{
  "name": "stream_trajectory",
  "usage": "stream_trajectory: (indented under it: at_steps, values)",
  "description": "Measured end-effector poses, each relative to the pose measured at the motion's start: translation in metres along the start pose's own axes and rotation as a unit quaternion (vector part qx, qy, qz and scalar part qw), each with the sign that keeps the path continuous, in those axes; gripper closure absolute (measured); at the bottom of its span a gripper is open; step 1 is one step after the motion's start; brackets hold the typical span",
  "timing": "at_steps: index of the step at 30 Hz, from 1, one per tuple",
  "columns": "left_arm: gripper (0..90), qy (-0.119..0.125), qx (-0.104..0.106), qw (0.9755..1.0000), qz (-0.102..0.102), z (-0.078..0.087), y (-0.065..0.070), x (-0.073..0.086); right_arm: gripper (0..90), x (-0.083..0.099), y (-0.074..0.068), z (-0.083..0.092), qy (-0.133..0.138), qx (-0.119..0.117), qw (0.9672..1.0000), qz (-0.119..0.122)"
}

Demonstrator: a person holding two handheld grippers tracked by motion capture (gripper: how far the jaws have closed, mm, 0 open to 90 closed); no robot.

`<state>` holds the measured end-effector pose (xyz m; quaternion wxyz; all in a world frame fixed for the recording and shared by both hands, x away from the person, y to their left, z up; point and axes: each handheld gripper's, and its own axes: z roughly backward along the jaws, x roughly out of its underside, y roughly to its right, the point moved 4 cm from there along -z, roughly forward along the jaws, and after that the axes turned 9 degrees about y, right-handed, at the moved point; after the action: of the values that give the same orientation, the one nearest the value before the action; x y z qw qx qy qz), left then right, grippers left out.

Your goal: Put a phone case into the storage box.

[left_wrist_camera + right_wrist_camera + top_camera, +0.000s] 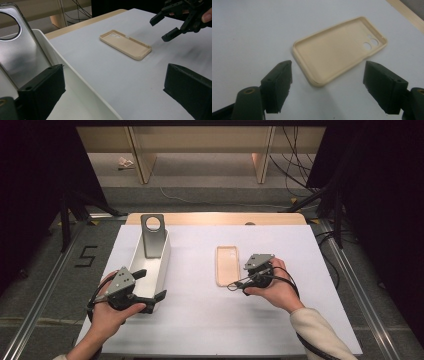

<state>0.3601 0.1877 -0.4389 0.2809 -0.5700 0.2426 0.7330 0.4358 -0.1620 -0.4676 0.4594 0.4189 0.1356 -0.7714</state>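
A beige phone case [227, 265] [125, 44] [337, 55] lies hollow side up on the white sheet [200, 305], its camera holes at the far end. My right gripper [247, 272] [327, 87] [166, 27] is open just short of the case's near right corner, and its jaws touch nothing. At the left stands a long white bin [162, 265] [75, 77]. A grey phone back with a round hole [153, 237] [17, 55] leans upright in the bin's far end. My left gripper [148, 285] [115, 80] is open and straddles the bin's near wall, one jaw inside and one outside.
The sheet covers a wooden table whose bare edge [215, 218] shows at the back. Dark stand legs [67, 215] and cables [295, 165] are on the floor around it, with a "5" mark [86, 256] at the left. Pale shelving [200, 150] stands behind.
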Motion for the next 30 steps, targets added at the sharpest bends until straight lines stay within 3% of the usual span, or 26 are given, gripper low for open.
stream_trajectory:
  at_steps: [4, 12, 15, 30]
  values:
    - [2.6, 0.0, -0.001, 1.0, 0.0, 0.0, 0.0, 0.0, 22.3, -0.003, -0.002, -0.009, -0.022, -0.009, 0.999, 0.038]
    - [2.5, 0.001, 0.0, 1.0, 0.0, 0.0, 0.0, 0.0, 21.4, -0.007, -0.006, -0.025, -0.059, -0.027, 0.9952, 0.074]
    - [2.5, 0.001, 0.0, 1.0, 0.001, 0.0, 0.0, 0.0, 20.1, -0.008, -0.007, -0.031, -0.072, -0.039, 0.9934, 0.081]
    - [2.6, 0.001, 0.001, 1.0, 0.001, 0.0, 0.001, 0.0, 19.9, -0.011, -0.01, -0.052, -0.118, -0.046, 0.9859, 0.11]
